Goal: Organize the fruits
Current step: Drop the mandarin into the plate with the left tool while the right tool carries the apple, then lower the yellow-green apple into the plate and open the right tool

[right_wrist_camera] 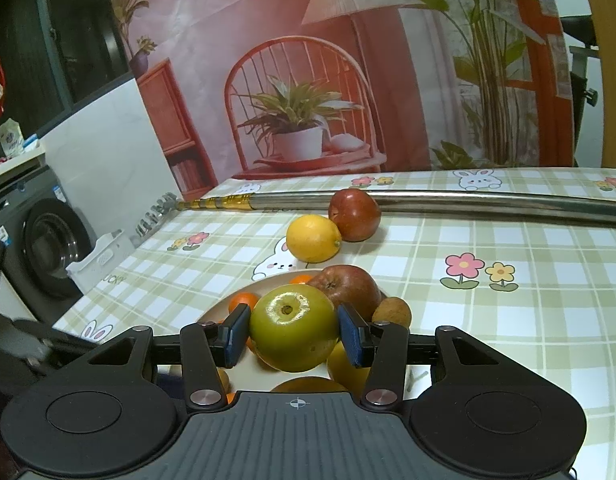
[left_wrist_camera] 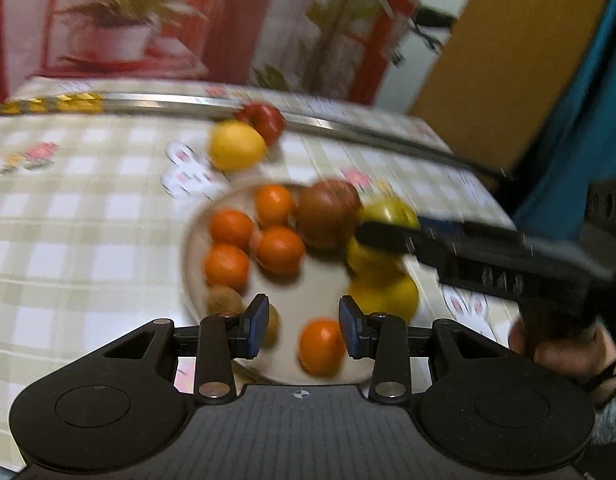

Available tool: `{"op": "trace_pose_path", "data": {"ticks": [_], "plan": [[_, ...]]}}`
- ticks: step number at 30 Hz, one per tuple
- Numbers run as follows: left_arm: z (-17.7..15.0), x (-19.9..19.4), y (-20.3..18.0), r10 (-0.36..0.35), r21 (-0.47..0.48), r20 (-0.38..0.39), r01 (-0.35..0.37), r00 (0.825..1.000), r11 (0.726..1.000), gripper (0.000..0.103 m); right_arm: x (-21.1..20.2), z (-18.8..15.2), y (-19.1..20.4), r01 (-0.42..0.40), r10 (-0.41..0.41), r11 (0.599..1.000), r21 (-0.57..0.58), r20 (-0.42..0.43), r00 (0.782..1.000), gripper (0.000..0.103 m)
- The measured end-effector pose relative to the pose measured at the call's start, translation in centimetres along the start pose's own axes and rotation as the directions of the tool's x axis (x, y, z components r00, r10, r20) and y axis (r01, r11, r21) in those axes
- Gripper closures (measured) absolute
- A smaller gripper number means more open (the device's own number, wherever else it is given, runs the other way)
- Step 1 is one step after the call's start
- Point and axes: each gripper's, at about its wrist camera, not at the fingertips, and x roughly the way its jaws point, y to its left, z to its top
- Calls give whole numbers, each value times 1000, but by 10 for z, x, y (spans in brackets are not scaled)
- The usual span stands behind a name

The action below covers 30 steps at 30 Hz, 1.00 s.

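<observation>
while right claw [right_wrist_camera: 294, 336] grips green apple [right_wrist_camera: 294, 328], left claw [left_wrist_camera: 303, 326] open, lemon [right_wrist_camera: 314, 239] behind.

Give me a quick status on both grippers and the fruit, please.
Right gripper shut on green apple over plate. Left gripper open, empty, above plate. Lemon, red apple on table, nothing blocking.

The left wrist view is looking steeply down, close over the plate [left_wrist_camera: 196, 240], seemingly from the table's near edge; blur is smearing it. The right wrist view is sitting lower, facing the far edge. Both are sharing the plate, lemon [right_wrist_camera: 313, 239] and metal pole [right_wrist_camera: 468, 199].
</observation>
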Motion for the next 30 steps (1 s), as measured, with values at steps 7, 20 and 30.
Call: {"op": "trace_pose_path", "data": {"ticks": [7, 20, 30], "plan": [[7, -19, 19, 184, -98, 114, -173, 976, 980, 62, 9, -1, 10, -21, 19, 999, -41, -25, 999, 59], [3, -25, 39, 275, -208, 133, -245, 952, 947, 62, 48, -5, 40, -78, 58, 985, -156, -132, 990, 59], [-1, -21, 39, 279, -209, 120, -250, 953, 945, 61, 57, -10, 55, -92, 61, 974, -209, -147, 987, 59]]}}
